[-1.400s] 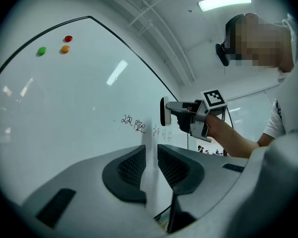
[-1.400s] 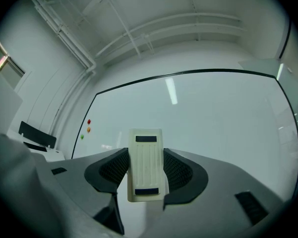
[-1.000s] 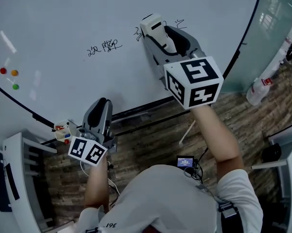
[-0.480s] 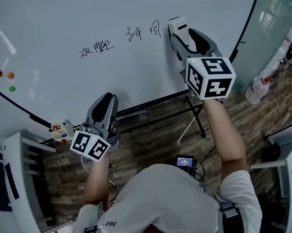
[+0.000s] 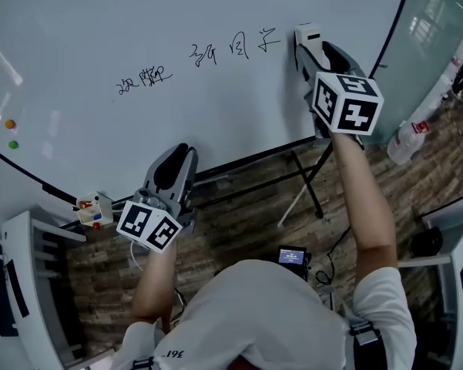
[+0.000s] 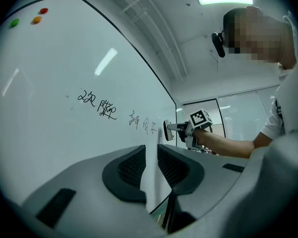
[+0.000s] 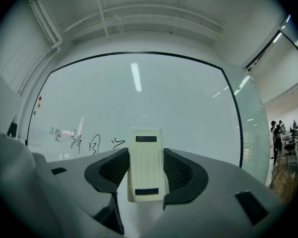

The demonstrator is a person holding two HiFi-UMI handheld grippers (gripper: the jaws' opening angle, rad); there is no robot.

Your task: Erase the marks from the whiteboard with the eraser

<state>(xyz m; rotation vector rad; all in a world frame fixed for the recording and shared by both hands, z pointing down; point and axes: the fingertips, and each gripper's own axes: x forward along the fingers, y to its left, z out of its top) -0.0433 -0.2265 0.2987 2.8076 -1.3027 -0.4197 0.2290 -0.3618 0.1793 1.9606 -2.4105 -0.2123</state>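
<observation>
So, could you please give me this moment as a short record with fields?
board: large white whiteboard, upright
writing: black handwritten marks in a row, not erased
right gripper: shut on white rectangular plastic eraser, just right of the marks
left gripper: open, nothing between its jaws, low by the board's bottom edge
also: red, orange and green round magnets at the board's left
</observation>
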